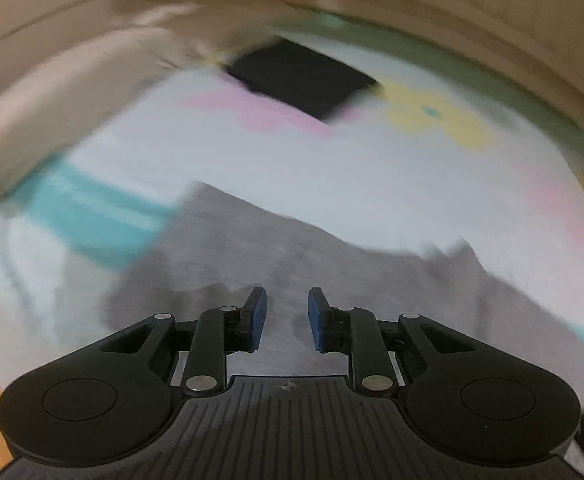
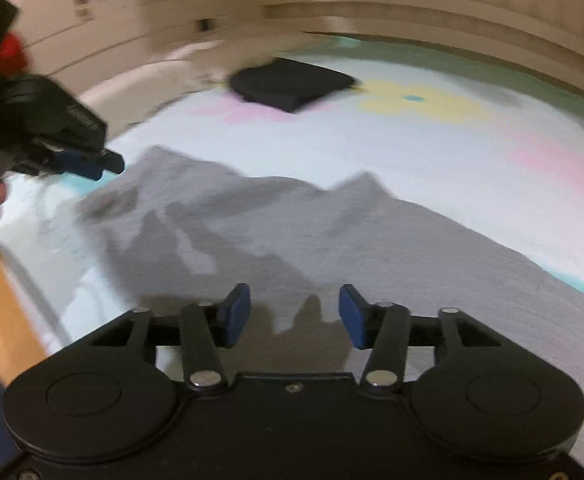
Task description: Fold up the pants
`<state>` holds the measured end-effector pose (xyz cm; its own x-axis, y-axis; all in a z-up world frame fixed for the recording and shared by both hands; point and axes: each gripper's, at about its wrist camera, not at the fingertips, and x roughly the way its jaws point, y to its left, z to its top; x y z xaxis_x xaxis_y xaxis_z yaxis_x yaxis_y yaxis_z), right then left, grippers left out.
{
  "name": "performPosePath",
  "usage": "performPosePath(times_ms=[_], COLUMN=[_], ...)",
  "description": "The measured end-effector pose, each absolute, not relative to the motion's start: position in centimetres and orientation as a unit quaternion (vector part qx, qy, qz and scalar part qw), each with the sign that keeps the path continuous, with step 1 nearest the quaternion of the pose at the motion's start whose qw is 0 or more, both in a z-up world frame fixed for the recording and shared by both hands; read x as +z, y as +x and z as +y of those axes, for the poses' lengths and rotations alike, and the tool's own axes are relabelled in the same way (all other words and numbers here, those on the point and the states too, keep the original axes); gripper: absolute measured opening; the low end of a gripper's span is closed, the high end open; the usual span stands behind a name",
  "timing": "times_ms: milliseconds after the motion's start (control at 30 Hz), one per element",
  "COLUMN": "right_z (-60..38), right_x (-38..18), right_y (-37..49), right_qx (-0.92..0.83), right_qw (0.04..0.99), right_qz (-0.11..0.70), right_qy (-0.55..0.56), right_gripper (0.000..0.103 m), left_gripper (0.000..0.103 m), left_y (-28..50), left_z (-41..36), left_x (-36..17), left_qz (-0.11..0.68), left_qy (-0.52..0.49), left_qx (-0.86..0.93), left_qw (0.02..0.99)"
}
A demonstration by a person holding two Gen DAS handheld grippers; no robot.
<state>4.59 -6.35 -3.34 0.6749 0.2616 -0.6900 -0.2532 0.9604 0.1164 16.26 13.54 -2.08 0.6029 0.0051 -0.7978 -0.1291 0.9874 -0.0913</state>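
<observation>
Left wrist view, blurred: the left gripper [image 1: 287,318] hangs with its jaws apart and empty over the grey pants [image 1: 292,264], which lie spread on the bed [image 1: 372,184] near its front edge. A dark folded garment [image 1: 302,78] sits toward the far edge beside a pillow [image 1: 67,96].

Right wrist view: the right gripper [image 2: 295,316] is likewise parted and empty above the pants [image 2: 332,232]. The left gripper [image 2: 91,162] hovers near the bed's left edge.

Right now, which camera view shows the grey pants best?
The right wrist view: the grey pants spread across the bedsheet with both peaked corners visible. The left wrist view shows only a blurred middle part.
</observation>
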Motion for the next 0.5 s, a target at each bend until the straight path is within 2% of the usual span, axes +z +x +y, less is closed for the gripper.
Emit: performPosePath(times_ms=[167, 233, 400, 500], right_z=[-8.2, -8.4, -8.3, -8.8], right_x=[-6.1, -7.6, -7.1, -6.6], right_y=[6.2, 6.1, 3.4, 3.6], right_qx=[0.091, 0.103, 0.15, 0.151], right_qw=[0.902, 0.884, 0.882, 0.875], right_qz=[0.422, 0.456, 0.445, 0.458], right_qy=[-0.004, -0.014, -0.045, -0.041], right_gripper=[0.055, 0.054, 0.054, 0.054], left_gripper=[0.021, 0.022, 0.022, 0.022], left_y=[16.5, 15.3, 14.0, 14.3], left_z=[12.6, 12.5, 12.3, 12.3], left_x=[-7.1, -7.2, -6.6, -4.7], left_qz=[0.547, 0.54, 0.543, 0.508], left_qy=[-0.064, -0.05, -0.022, -0.025], left_qx=[0.022, 0.012, 0.001, 0.009], left_qw=[0.834, 0.84, 0.839, 0.861])
